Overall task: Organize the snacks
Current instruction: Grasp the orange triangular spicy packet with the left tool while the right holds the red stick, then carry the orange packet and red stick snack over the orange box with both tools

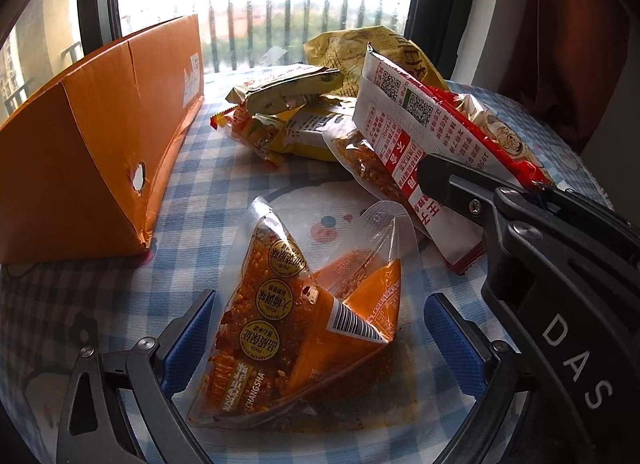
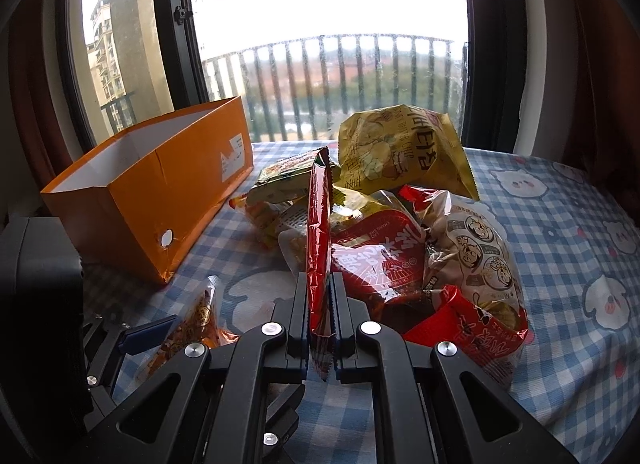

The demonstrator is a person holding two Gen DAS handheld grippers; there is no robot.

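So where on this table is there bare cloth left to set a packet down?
Free cloth: the strip between the orange box and the snack pile, and the wide stretch right of the pile. Crowded: the pile, and the near centre, where the chili packet lies between the left gripper fingers.

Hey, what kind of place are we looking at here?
Probably a home, an upper-floor flat: a table with a blue checked cartoon cloth, a window onto a railed balcony with an apartment block outside, and curtains.
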